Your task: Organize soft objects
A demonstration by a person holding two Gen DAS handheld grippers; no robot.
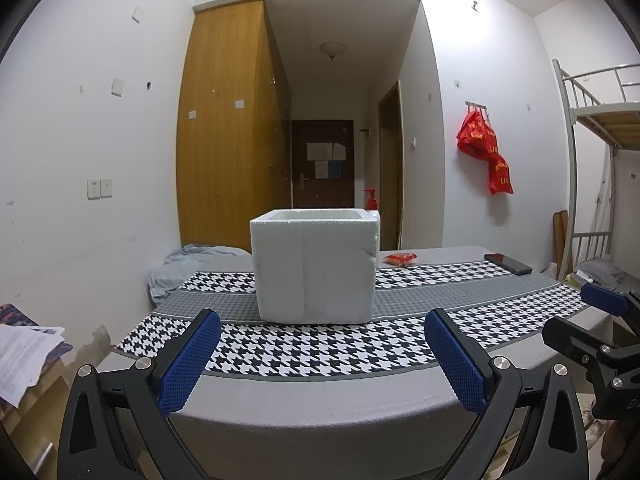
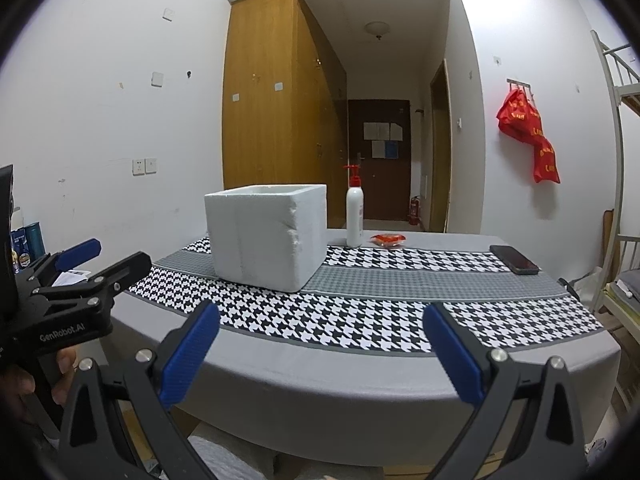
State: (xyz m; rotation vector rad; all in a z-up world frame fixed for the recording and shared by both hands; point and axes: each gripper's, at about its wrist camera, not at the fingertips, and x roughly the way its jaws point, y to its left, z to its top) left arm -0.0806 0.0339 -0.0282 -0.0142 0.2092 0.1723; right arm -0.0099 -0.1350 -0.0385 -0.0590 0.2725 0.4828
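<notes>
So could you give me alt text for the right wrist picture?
An open blue-padded right gripper faces a white foam box on a houndstooth-covered table. Behind stand a white pump bottle, a red packet and a black phone.

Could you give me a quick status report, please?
Left gripper open, empty. Right gripper open, empty. Foam box upright on table; red packet beyond it. Path clear.
</notes>
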